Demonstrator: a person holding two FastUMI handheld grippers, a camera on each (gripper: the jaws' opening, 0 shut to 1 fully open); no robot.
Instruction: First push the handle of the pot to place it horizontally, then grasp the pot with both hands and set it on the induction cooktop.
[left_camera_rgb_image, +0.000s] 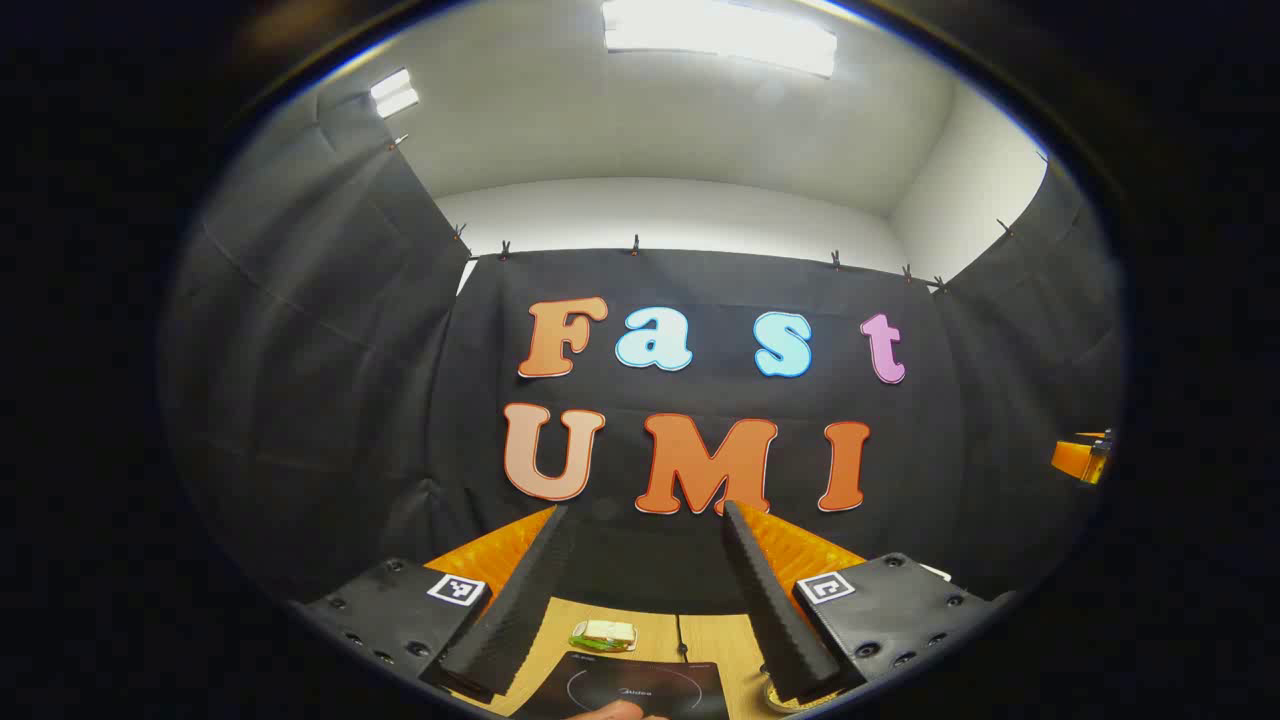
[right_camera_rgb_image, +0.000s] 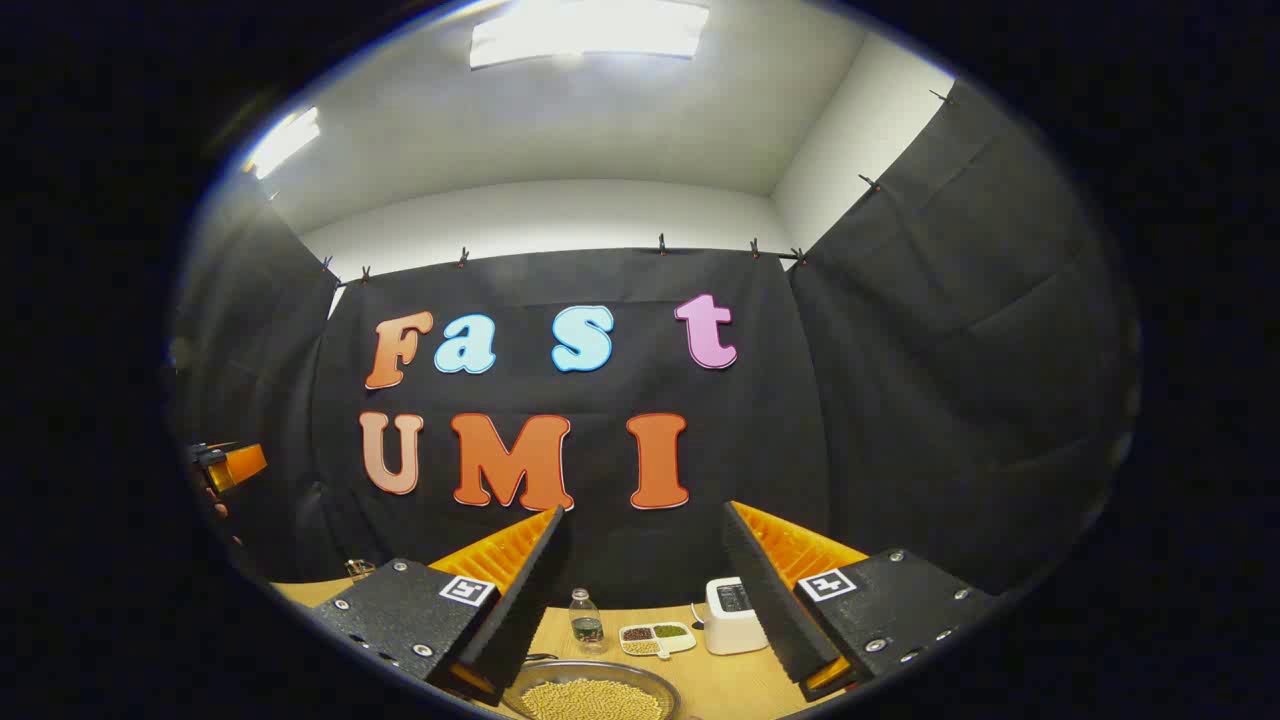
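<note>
Both grippers are raised and level, facing the booth wall, fingers spread apart and holding nothing. In the left gripper view, the left gripper (left_camera_rgb_image: 640, 600) has the induction cooktop (left_camera_rgb_image: 640, 688) on the counter (left_camera_rgb_image: 712, 640) at 6 o'clock, below and between its fingers, with a small green-wrapped packet (left_camera_rgb_image: 604, 634) just beyond it. In the right gripper view, the right gripper (right_camera_rgb_image: 640, 600) has a metal bowl of beans (right_camera_rgb_image: 590, 692) at 6 o'clock, a small bottle (right_camera_rgb_image: 586, 620), a divided dish (right_camera_rgb_image: 656, 638) and a white toaster (right_camera_rgb_image: 732, 615) beyond; I can make out no pot or handle, so neither hand can be judged nearer.
</note>
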